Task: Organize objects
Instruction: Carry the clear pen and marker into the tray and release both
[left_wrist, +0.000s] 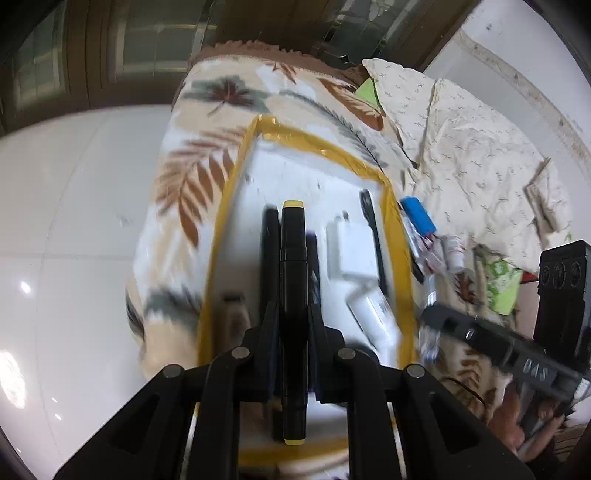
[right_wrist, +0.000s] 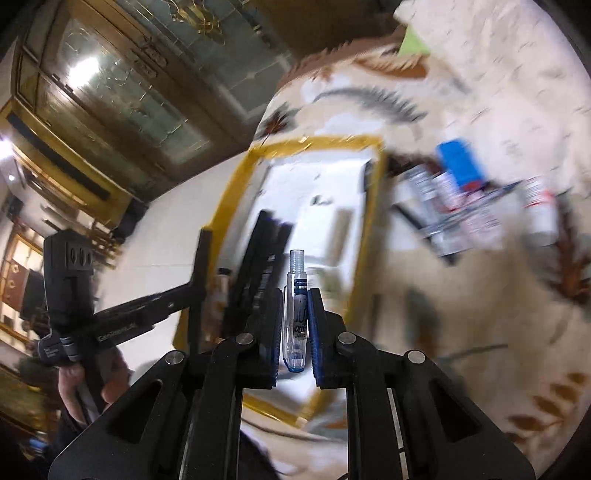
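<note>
Leafy blanket; left gripper (left_wrist: 293, 258) w/ marker (left_wrist: 293, 295)

Both views bright, daylit, fisheye-bent with dark vignette at the corners. Left wrist: glare spots on the glossy floor (left_wrist: 74, 221), mild motion blur on the blanket (left_wrist: 177, 177). Right wrist: heavy smear across the clutter (right_wrist: 461, 199); lamp reflection flares in the cabinet glass (right_wrist: 85, 70).
</note>
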